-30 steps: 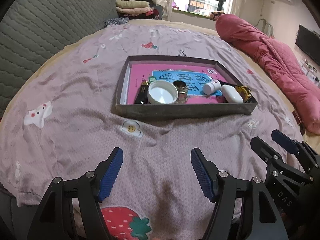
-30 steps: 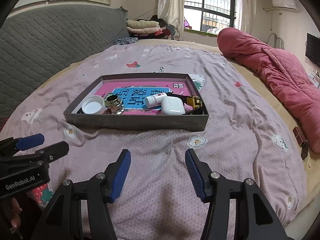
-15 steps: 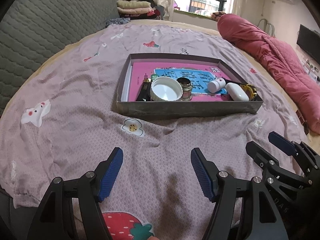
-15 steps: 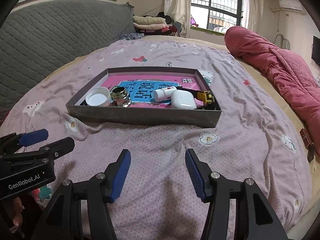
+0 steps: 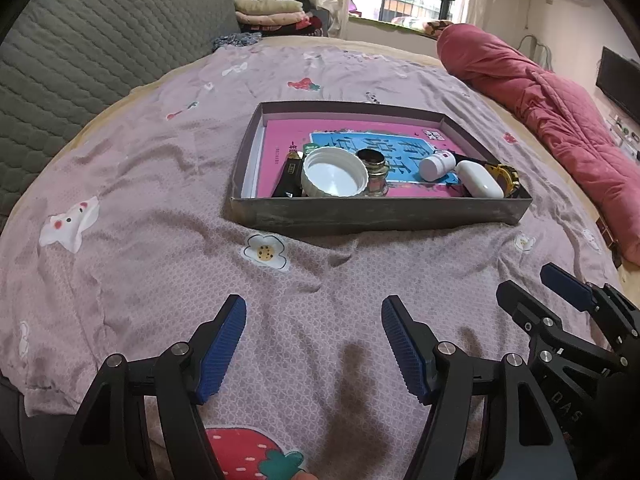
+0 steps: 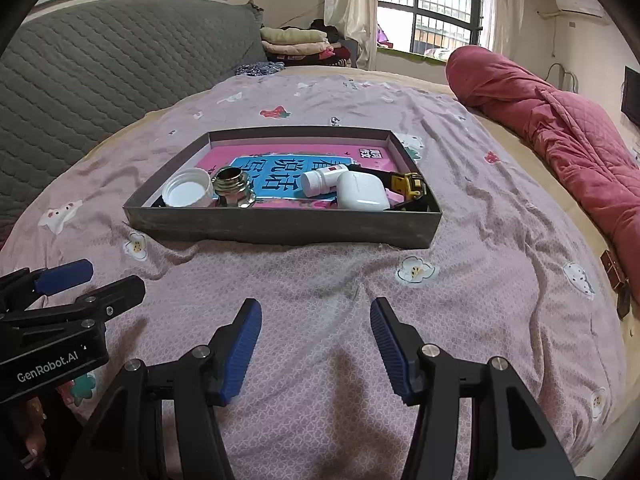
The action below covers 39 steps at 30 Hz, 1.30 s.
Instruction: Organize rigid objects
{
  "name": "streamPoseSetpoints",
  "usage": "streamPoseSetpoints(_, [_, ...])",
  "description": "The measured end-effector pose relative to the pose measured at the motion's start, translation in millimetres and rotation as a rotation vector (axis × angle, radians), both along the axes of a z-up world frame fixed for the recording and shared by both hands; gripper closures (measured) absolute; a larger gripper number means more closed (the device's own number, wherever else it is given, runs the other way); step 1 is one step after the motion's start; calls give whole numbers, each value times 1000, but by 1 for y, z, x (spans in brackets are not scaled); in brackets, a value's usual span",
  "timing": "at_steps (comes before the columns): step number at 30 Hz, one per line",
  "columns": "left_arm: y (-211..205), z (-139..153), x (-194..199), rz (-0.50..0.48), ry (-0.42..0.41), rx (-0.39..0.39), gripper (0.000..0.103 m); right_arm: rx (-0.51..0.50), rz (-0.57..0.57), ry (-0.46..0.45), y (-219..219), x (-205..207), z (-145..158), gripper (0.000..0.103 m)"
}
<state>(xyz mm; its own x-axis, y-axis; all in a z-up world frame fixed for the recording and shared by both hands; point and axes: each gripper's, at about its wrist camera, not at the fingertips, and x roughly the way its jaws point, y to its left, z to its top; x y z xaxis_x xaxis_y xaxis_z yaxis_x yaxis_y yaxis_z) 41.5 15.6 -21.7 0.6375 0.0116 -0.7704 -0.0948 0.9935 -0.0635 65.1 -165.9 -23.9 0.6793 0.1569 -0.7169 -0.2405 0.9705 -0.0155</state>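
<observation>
A shallow grey box point(image 5: 380, 214) point(image 6: 280, 226) sits on the bed, lined with a pink and blue book point(image 5: 344, 140). In it lie a white lid point(image 5: 334, 172) point(image 6: 187, 191), a metal jar point(image 5: 376, 166) point(image 6: 233, 188), a small white bottle point(image 5: 437, 165) point(image 6: 322, 180), a white earbud case point(image 5: 479, 179) point(image 6: 362, 191), a yellow toy vehicle point(image 5: 507, 176) point(image 6: 410, 184) and a black item point(image 5: 289, 174). My left gripper point(image 5: 314, 338) is open and empty, well short of the box. My right gripper point(image 6: 316, 336) is open and empty, also short of it.
The bed has a lilac printed sheet point(image 5: 140, 200). A rolled red quilt point(image 5: 560, 120) point(image 6: 580, 148) lies along the right. A grey quilted headboard point(image 6: 100, 80) stands at left. Folded clothes point(image 6: 296, 40) lie by the window. A small dark object point(image 6: 618, 284) lies at the bed's right edge.
Both grippers have moved a little closer to the box and stayed open. The box looks larger in both views. Nothing in the box has moved.
</observation>
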Motion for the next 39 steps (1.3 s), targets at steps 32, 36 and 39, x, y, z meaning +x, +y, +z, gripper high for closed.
streamPoseSetpoints(32, [2,-5,5,14,20,-4,31,4,-18,13,-8,-1,-3,47])
streamPoseSetpoints(36, [3,-5,5,15,19,-2,31,5,-18,13,-8,-1,-3,47])
streamPoseSetpoints(39, [3,-5,5,18,22,-1,31,4,-15,13,-8,-2,-3,47])
